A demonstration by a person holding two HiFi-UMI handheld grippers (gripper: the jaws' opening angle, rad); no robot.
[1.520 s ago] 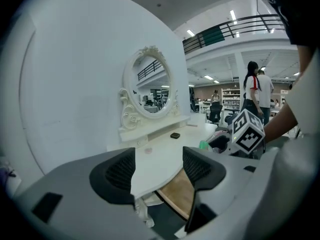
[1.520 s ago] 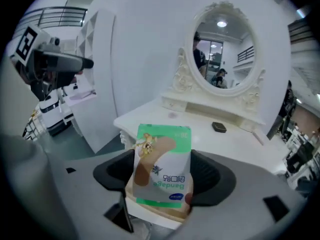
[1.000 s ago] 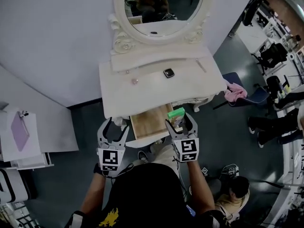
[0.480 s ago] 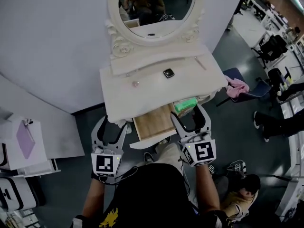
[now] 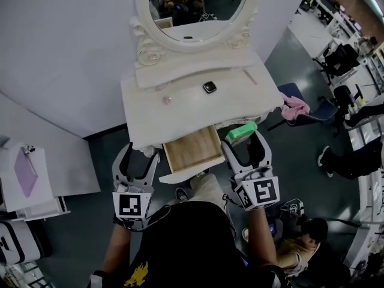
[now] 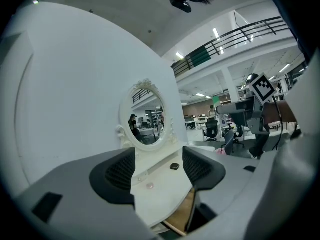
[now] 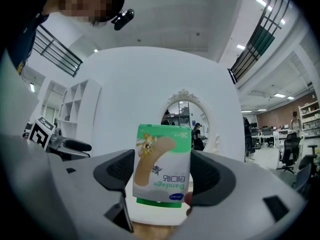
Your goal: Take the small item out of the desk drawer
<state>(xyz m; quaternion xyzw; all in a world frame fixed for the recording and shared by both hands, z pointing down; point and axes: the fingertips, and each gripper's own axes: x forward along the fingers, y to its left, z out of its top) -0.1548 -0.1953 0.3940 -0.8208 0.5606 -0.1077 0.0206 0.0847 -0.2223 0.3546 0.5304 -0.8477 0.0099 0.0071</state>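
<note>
Grippers: two, one in each of the person's hands, both at the near edge of the dressing table (image 5: 180, 116).
Right gripper (image 5: 245, 144): jaws clamped on the two side edges of one bandage box (image 5: 241, 132), which stands upright between the pads.
Bandage box: one, green and white, out of the drawer (image 5: 187, 150), held up just right of it at the table's near right edge; the right gripper view shows its printed face (image 7: 162, 166) filling the gap between the jaws.
Left gripper (image 5: 139, 161): jaws apart with only air between them, hanging just left of the drawer.
Drawer: one, pulled out toward the person, its wooden bottom showing.
Tabletop items: one small dark object (image 5: 209, 87), one small pink object (image 5: 167, 100) to its left, one thin stick (image 5: 249, 75) to its right.
Mirror (image 5: 195, 8): one, oval, at the far side of the table.
</note>
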